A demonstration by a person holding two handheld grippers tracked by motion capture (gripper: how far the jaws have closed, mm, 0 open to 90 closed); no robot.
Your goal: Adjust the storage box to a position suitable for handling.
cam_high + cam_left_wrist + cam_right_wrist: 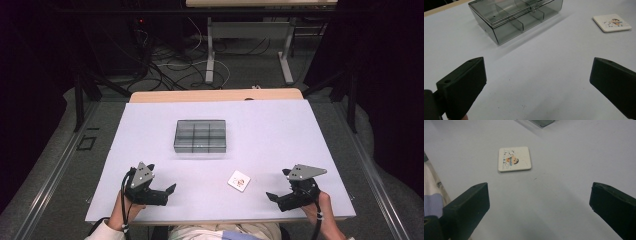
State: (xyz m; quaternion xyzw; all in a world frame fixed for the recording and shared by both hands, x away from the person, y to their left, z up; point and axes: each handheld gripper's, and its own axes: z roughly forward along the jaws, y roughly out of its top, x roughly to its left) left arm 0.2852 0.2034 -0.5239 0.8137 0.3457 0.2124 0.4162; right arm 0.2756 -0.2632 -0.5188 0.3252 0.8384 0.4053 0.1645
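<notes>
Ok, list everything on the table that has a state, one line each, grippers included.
Compartment box: lid shut, clasp at its front edge, upright on the table, untouched.
Square tile: flat on the table, picture side up, untouched.
Left gripper: open, nothing between its jaws.
Right gripper: open, nothing between its jaws.

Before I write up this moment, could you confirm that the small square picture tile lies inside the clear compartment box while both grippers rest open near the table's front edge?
Not quite: the picture tile lies on the bare table, apart from the clear compartment box and nearer the person, as the high view shows. The rest holds: the left gripper and right gripper rest near the front edge with jaws open.
</notes>
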